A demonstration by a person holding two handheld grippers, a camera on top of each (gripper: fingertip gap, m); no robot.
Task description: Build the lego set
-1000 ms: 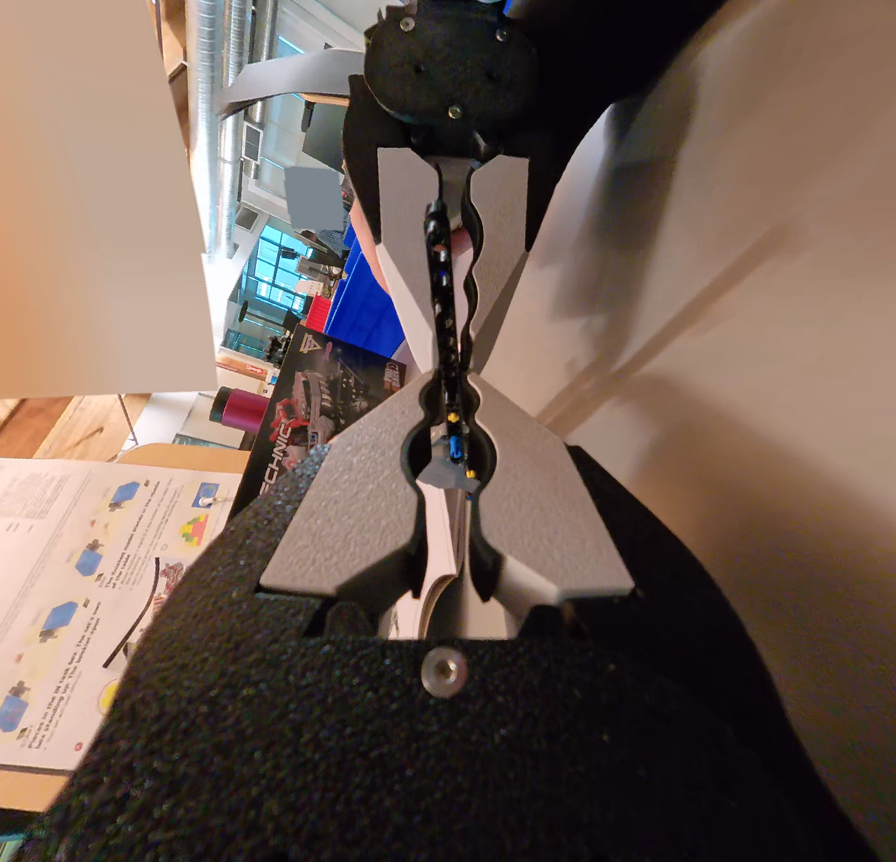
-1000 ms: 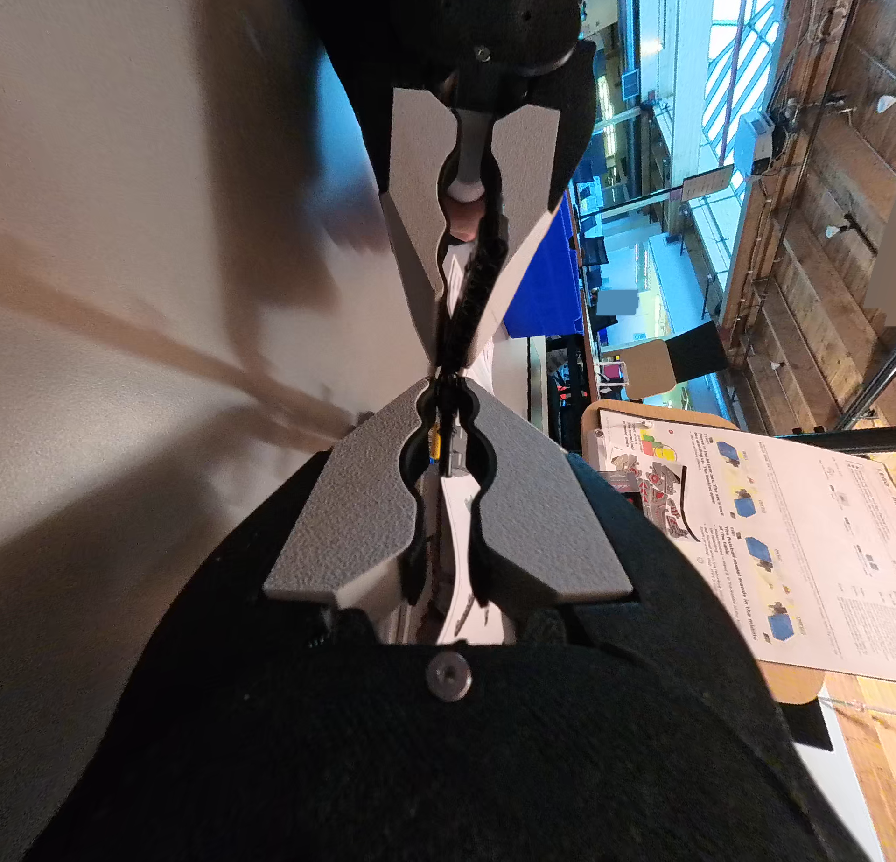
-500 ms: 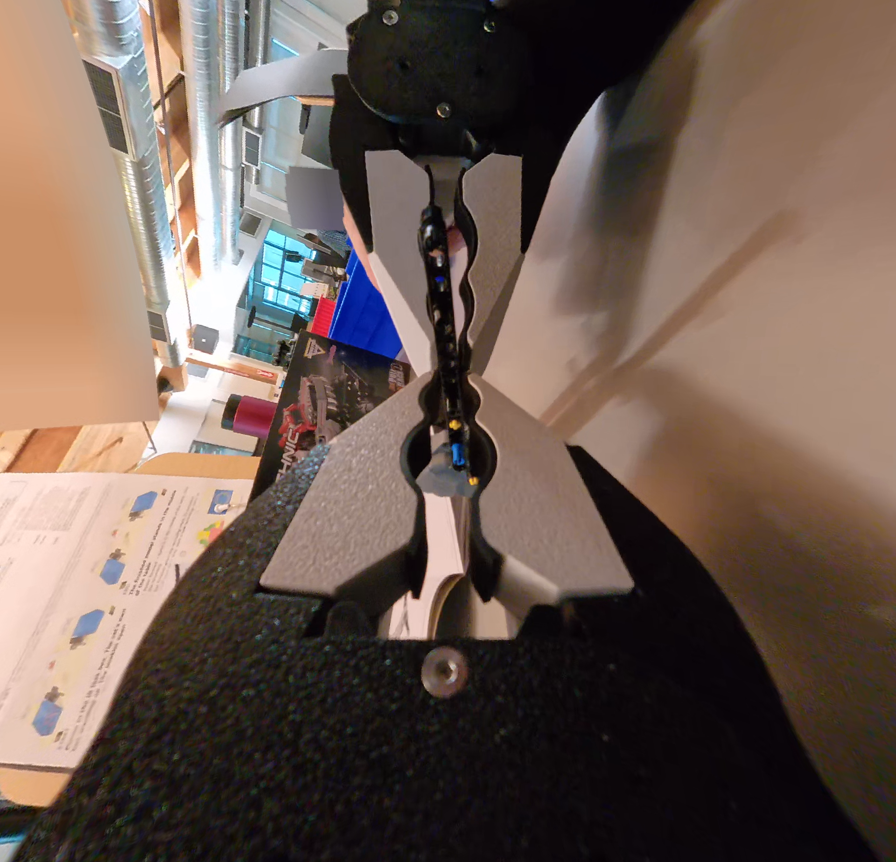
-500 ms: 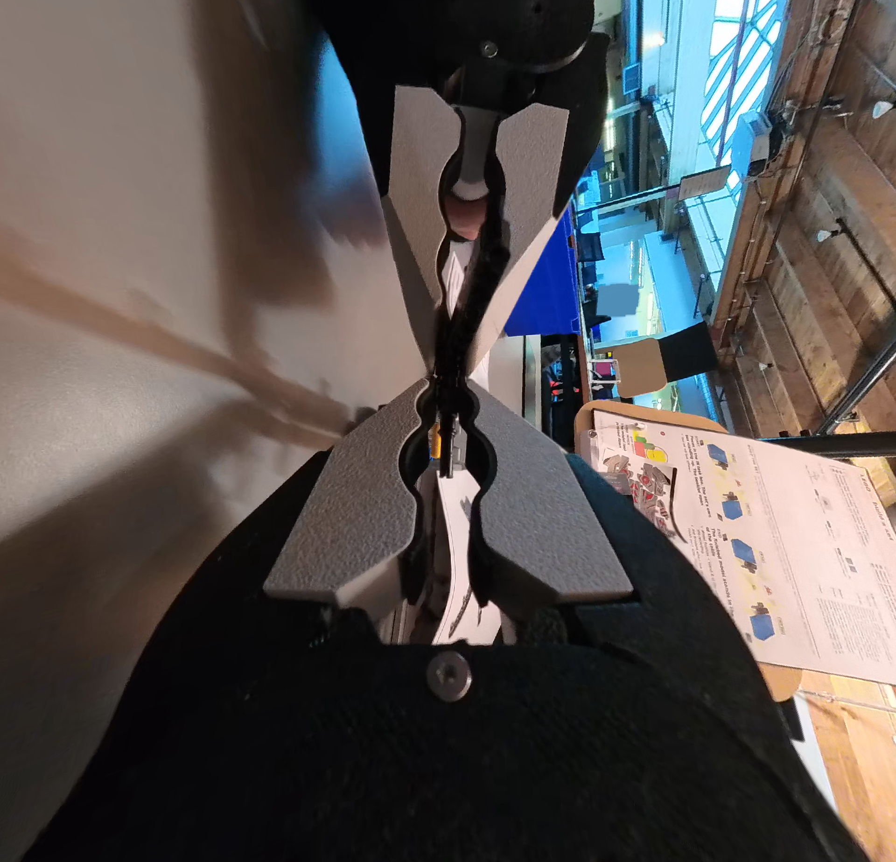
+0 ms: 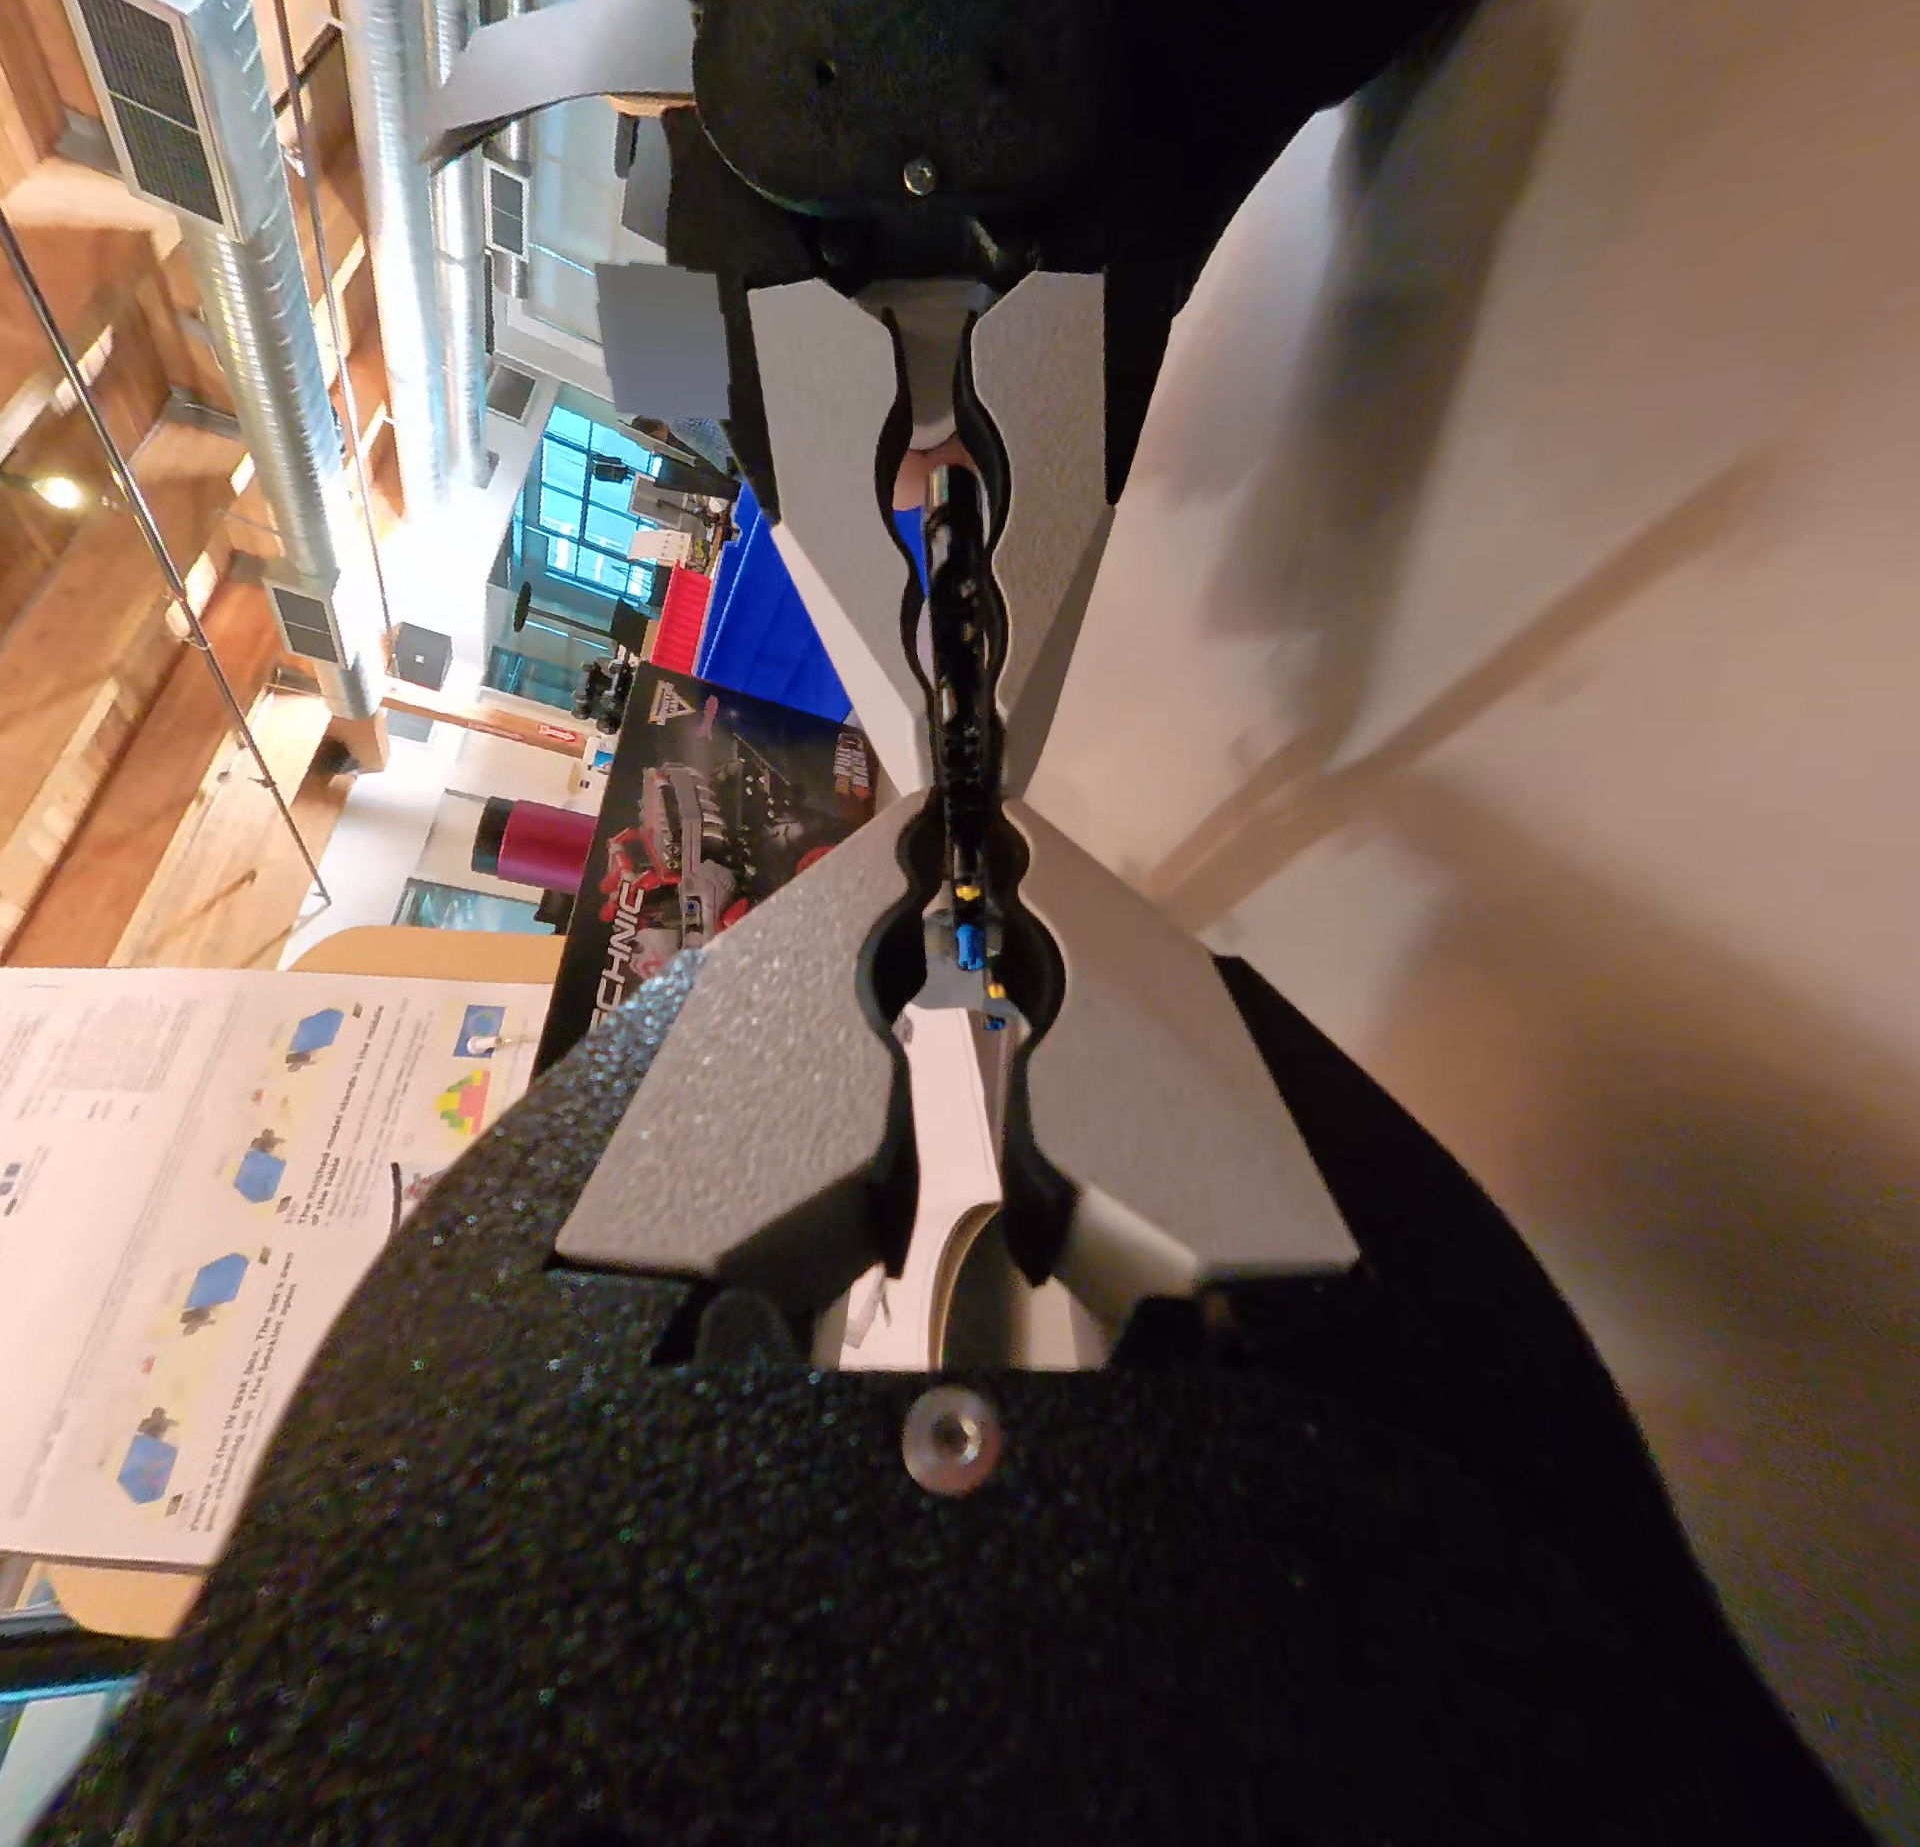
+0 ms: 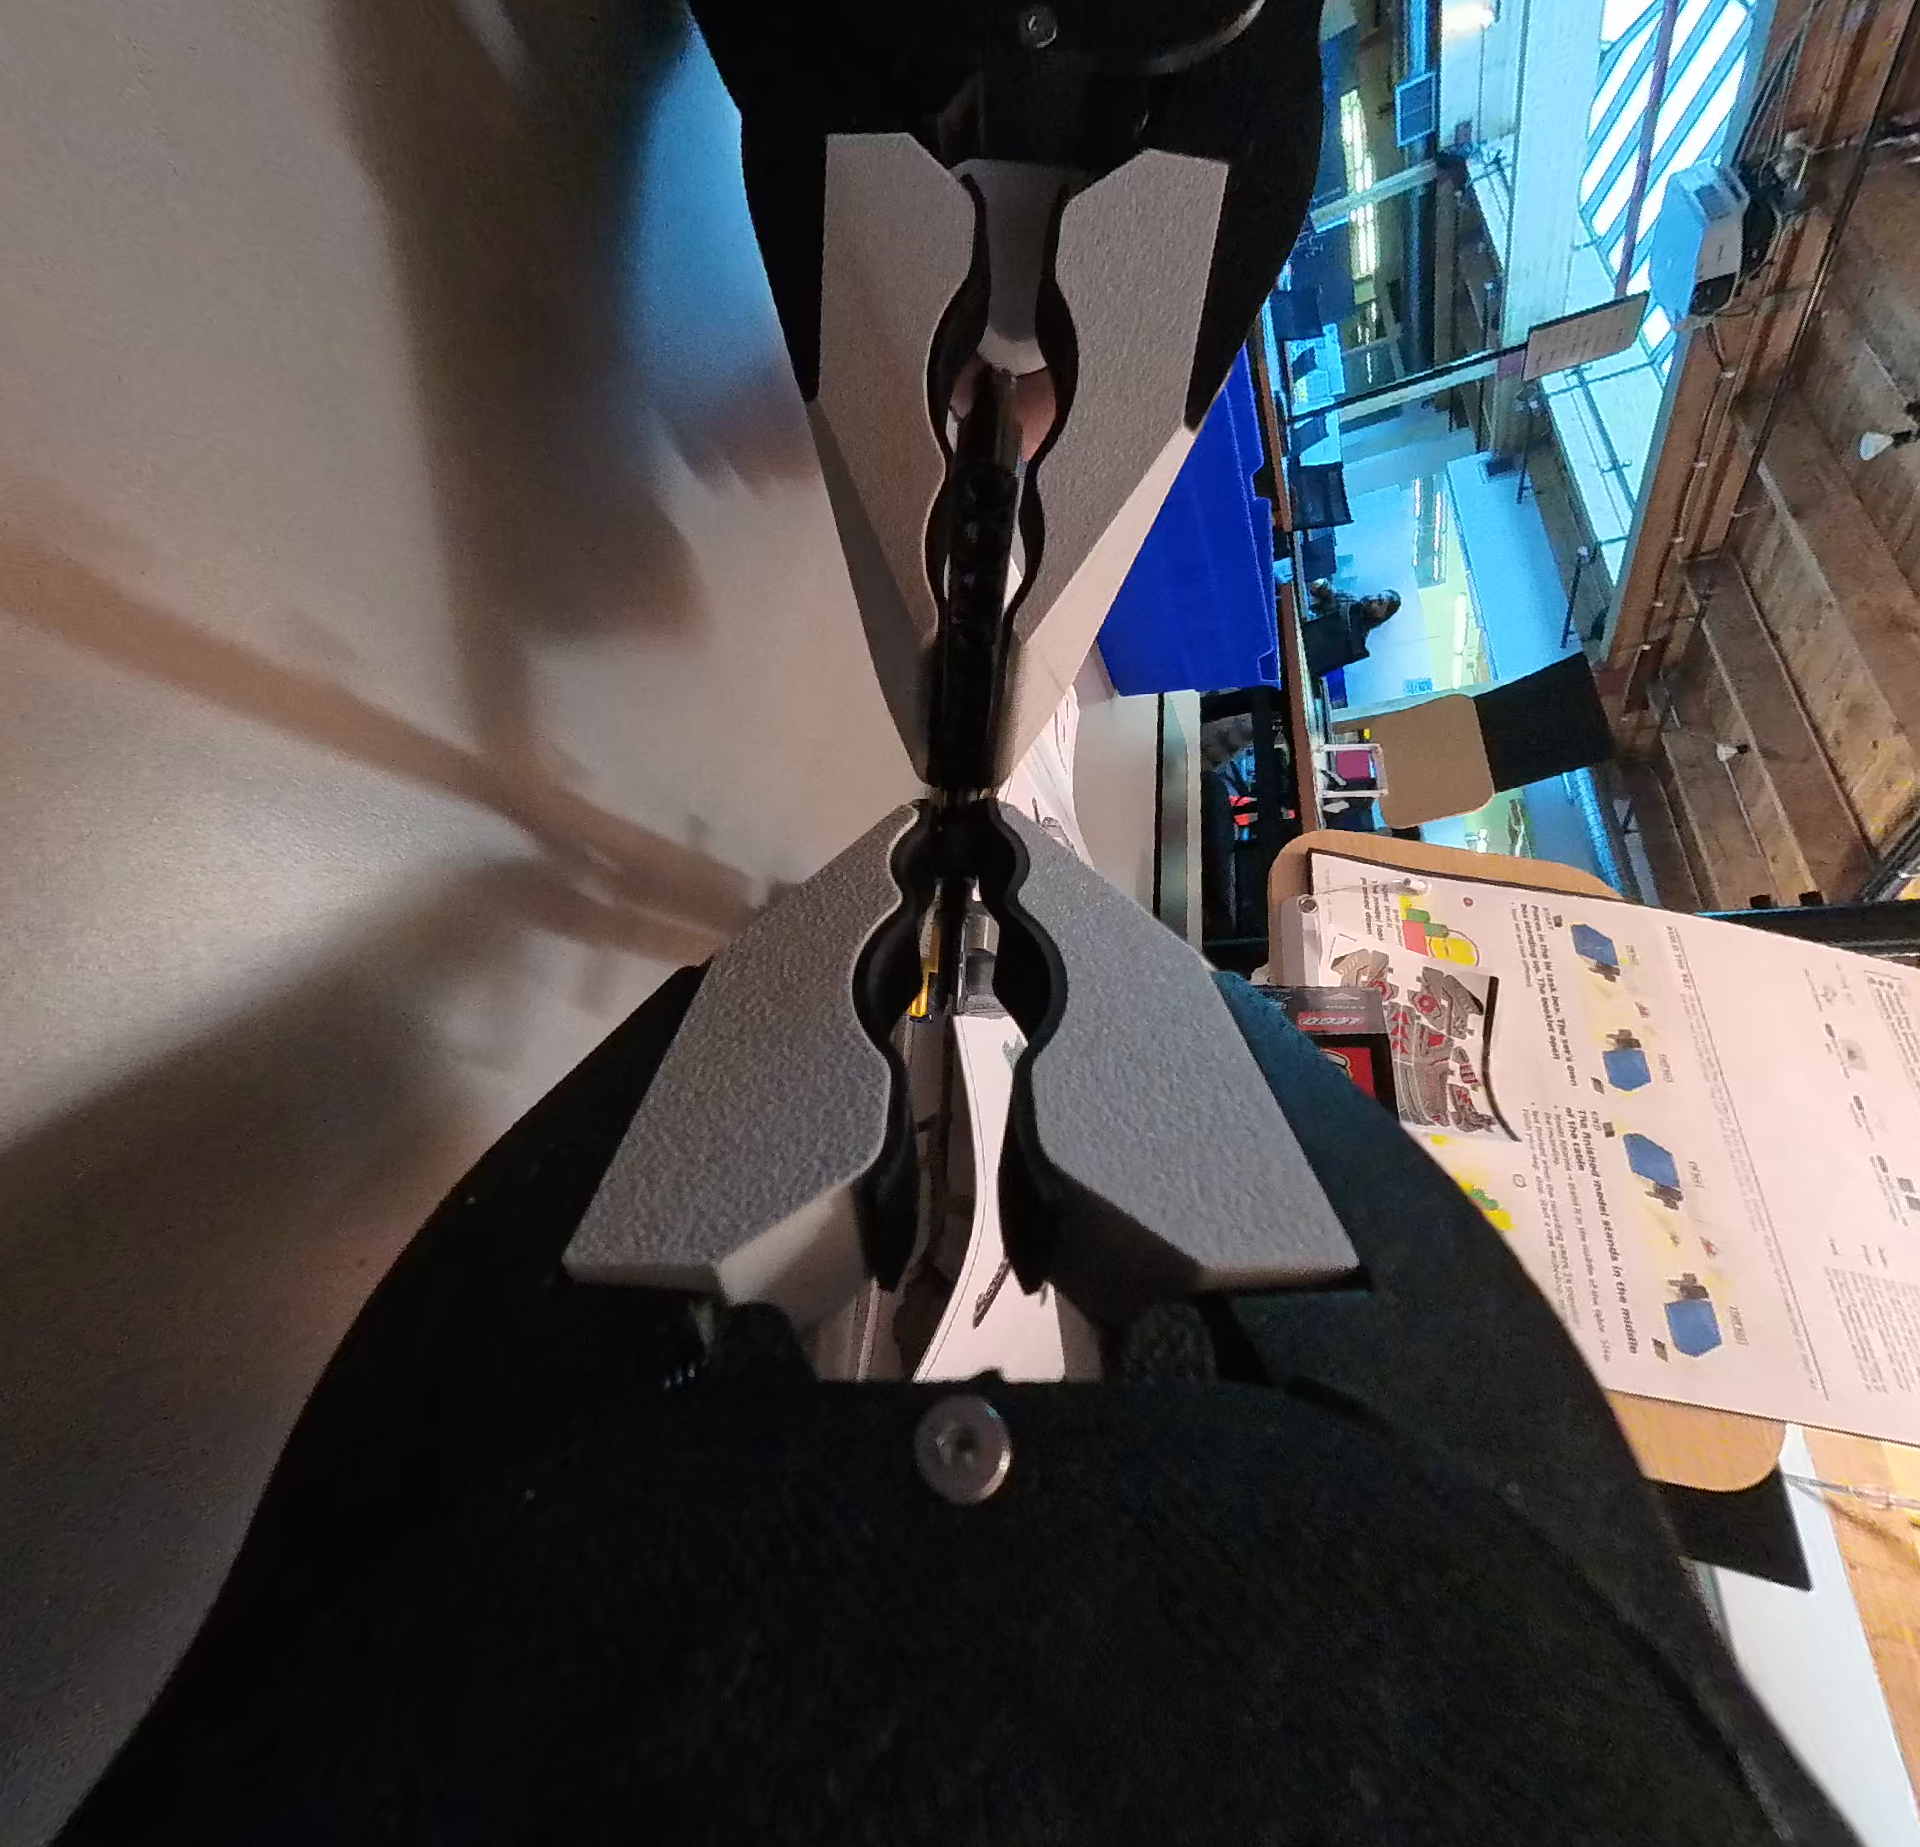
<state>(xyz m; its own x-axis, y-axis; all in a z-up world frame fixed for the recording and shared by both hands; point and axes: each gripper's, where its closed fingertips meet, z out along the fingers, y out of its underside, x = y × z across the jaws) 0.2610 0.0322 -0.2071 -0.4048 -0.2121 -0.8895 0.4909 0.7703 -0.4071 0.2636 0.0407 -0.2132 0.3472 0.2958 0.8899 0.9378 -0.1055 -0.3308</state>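
Left gripper (image 5: pixel 961 852) and right gripper (image 6: pixel 961 841) both clamp black lego beam (image 5: pixel 961 675), running toward 12 o'clock; press ends straight together, no twisting.

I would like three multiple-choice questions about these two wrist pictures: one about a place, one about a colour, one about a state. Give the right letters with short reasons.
1. Where is the black lego beam?
A. lying on the instruction sheet
B. spanning between the two grippers
C. inside the blue bins

2. What colour is the bottle beside the lego box?
A. magenta
B. green
C. white

3. How is the left gripper?
A. wide open
B. out of view
C. shut on the beam

Answers: 1 B, the beam runs from the left gripper into the right gripper. 2 A, its body is magenta with a dark cap. 3 C, its fingers pinch the beam's end.
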